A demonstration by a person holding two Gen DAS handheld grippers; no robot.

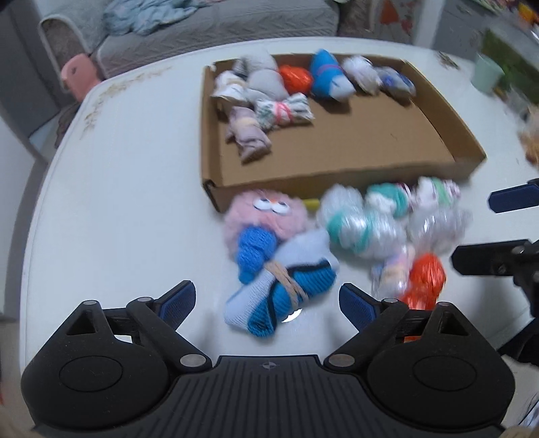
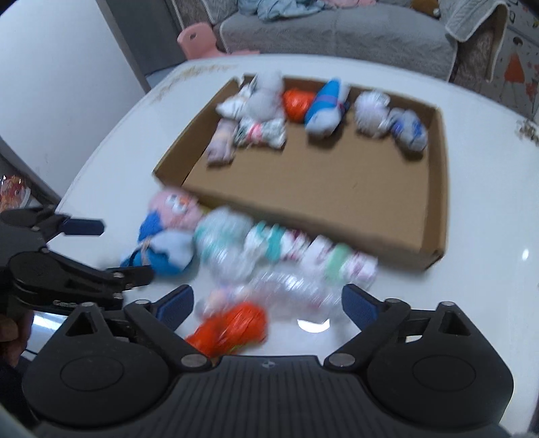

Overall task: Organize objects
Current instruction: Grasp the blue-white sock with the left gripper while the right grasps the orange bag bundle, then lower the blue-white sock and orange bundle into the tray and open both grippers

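Observation:
A shallow cardboard box [image 1: 215,161] [image 2: 434,188] lies on the white table and holds several rolled sock bundles along its far side. In front of it lie a pink fuzzy bundle with eyes [image 1: 266,210] [image 2: 175,205], a blue and pale blue sock roll [image 1: 286,286] [image 2: 165,252], clear-wrapped white and teal bundles [image 1: 360,222] [image 2: 269,246], and an orange wrapped bundle [image 1: 426,279] [image 2: 232,328]. My left gripper [image 1: 267,300] is open, just above the blue roll. My right gripper [image 2: 267,301] is open over the orange bundle. Each gripper also shows in the other view: the right gripper [image 1: 505,229] and the left gripper [image 2: 114,249].
A grey sofa [image 1: 215,30] [image 2: 337,37] with blue cloth stands behind the table. A pink child's chair [image 1: 79,72] [image 2: 197,37] is beside it. A pale green cup [image 1: 486,74] stands at the table's far right. The table edge curves at the left.

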